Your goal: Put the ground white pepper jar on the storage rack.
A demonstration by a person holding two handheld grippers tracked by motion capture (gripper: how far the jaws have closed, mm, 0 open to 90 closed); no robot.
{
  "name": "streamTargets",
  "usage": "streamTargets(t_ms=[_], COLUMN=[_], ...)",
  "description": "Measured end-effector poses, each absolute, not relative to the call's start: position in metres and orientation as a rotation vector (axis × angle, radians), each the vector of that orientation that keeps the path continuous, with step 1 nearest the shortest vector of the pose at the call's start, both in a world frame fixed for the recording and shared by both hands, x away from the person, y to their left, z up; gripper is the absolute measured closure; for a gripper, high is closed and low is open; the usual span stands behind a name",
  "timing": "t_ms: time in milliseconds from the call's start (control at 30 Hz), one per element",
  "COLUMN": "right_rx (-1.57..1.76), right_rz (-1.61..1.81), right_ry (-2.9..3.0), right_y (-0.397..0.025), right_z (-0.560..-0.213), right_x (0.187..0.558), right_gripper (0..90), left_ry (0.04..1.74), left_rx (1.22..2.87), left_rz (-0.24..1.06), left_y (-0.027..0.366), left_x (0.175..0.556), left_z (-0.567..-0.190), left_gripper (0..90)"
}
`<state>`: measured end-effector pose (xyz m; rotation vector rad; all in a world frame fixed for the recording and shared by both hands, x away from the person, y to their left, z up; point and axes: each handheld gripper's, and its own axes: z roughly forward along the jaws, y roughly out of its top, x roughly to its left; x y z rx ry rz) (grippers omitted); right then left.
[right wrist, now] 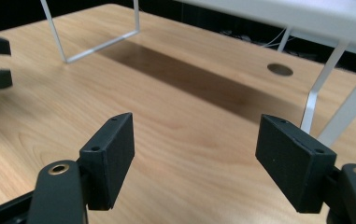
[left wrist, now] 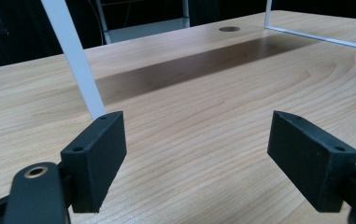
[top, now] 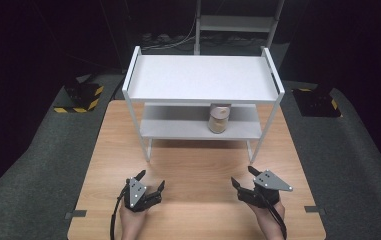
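Jar (top: 219,119) on lower level of white shelf (top: 203,80), well beyond left gripper (top: 150,182) and right gripper (top: 245,178), both spread wide, empty. Probably best reached low, under the top board.

Matt wood-grain table (top: 198,200), white-painted shelf (top: 203,80)
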<state>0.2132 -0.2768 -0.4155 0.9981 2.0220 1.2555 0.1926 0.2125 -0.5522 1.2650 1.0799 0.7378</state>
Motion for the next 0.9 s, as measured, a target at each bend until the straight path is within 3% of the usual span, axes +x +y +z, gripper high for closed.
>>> streamTargets(t_ms=[500,900], right_rx=[1.097,1.138], right_rz=[1.309,1.310], right_ry=[1.973,1.977], right_y=[-0.295,-0.293], right_z=[-0.485,-0.485], right_x=[0.200,0.203], right_gripper=[26.0,25.2], left_ry=[1.088,1.095], left_rx=[1.267,1.252], left_rz=[0.731,0.734], left_y=[0.213,0.212], left_x=[0.194,0.193], left_z=[-0.551,-0.552], left_gripper=[19.5,19.5])
